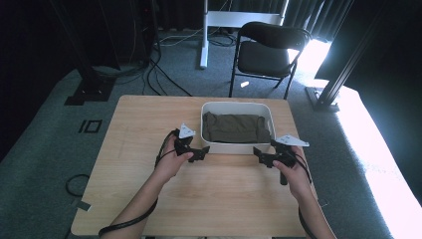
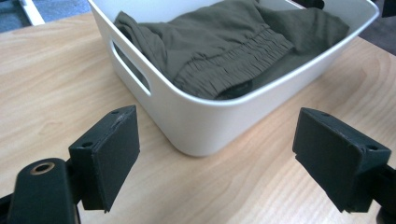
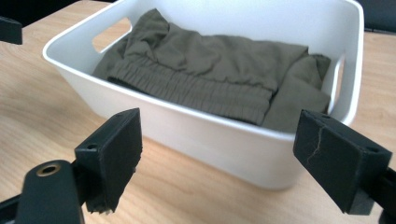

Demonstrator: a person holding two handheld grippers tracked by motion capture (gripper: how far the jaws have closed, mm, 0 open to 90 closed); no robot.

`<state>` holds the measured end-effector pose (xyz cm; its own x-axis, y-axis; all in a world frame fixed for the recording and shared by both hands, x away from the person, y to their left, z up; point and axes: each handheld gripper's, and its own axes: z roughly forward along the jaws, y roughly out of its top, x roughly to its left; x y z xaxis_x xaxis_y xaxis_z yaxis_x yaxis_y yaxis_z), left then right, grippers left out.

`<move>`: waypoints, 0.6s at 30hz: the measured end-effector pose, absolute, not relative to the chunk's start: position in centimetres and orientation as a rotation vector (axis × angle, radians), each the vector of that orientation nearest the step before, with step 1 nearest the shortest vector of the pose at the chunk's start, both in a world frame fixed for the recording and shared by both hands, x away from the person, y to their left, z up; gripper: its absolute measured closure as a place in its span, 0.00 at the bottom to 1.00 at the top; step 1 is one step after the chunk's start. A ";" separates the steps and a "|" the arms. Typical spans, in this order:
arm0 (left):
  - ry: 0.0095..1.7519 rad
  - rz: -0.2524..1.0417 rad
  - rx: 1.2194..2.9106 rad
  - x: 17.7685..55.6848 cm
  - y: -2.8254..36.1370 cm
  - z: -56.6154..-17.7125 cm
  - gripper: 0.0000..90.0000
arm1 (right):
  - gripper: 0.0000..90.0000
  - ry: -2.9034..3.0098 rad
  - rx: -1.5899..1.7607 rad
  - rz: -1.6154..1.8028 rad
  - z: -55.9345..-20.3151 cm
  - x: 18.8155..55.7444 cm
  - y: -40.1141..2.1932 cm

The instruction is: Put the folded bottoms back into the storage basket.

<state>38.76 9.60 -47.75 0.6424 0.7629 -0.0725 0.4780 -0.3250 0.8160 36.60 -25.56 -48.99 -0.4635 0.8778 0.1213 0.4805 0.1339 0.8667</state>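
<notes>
A white plastic bin stands on the wooden table, toward its far side, and inside it lies a folded olive-green garment with its elastic waistband toward the near wall. The garment sits flat and below the rim, so it seems packed for carrying or to be taken out. The left hand-held gripper is just beside the near left corner of the bin, and the right hand-held gripper is just beside the near right corner. Both have their jaws spread wide with nothing between them, not touching the wall. I judge that this symmetric position prepares a two-handed reach, either for the bin or for the cloth.
</notes>
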 end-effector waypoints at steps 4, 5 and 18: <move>0.977 0.409 1.995 38.2 10.0 -48.5 0.18 | 0.17 1.991 1.338 1.259 -49.9 36.0 -26.2; 0.980 0.408 1.994 38.1 10.0 -48.7 0.18 | 0.17 1.988 1.339 1.251 -50.2 35.8 -26.4; 1.031 0.403 2.005 37.2 12.1 -50.5 0.18 | 0.17 2.006 1.423 1.152 -53.4 34.0 -28.3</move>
<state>37.16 12.15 -50.55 0.6125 0.7861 -0.0828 0.5210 -0.3227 0.7902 33.98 -28.31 -53.42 -0.3862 0.9146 0.1197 0.5643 0.1316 0.8150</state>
